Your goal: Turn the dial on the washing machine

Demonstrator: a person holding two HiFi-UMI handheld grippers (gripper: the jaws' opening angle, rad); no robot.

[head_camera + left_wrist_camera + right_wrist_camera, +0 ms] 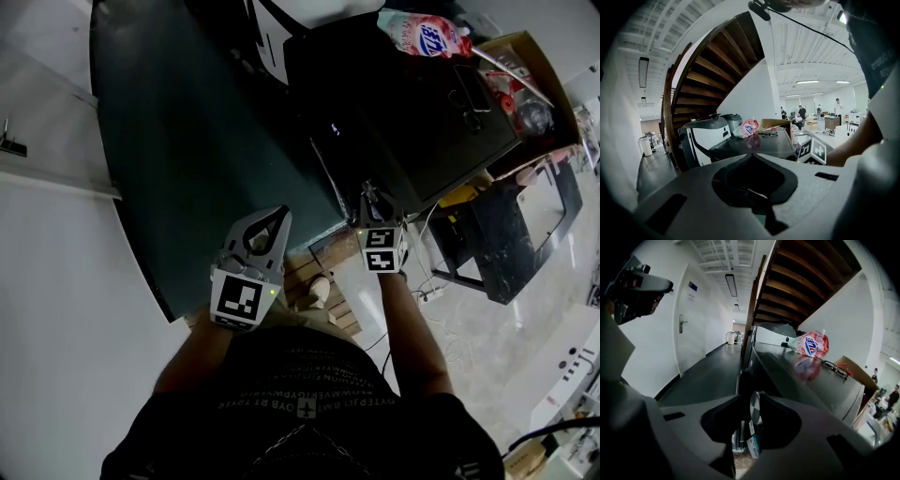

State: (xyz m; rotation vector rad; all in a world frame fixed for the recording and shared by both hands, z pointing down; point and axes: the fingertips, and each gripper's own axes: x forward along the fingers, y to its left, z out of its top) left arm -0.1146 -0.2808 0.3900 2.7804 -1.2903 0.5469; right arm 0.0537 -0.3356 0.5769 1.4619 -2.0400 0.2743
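Note:
The washing machine [412, 103] is a dark, flat-topped box ahead of me on the right. My right gripper [372, 199] is pressed up against its front edge. In the right gripper view the silver dial [754, 408] shows edge-on between the jaws of the right gripper [751, 397], with a dark gap on either side of it, so the jaws stand open around it. My left gripper [272, 220] hangs close to my body, away from the machine. Its jaws meet at the tip and hold nothing, as the left gripper view also shows [752, 157].
On the machine's top lie a pink detergent pouch [424, 36] and a pair of glasses [469, 89]. A cardboard box [525, 84] with odds and ends stands at its far right. A grey and white machine [705, 136] stands beyond, under a wooden staircase [712, 70]. Dark floor [187, 122] runs along the left.

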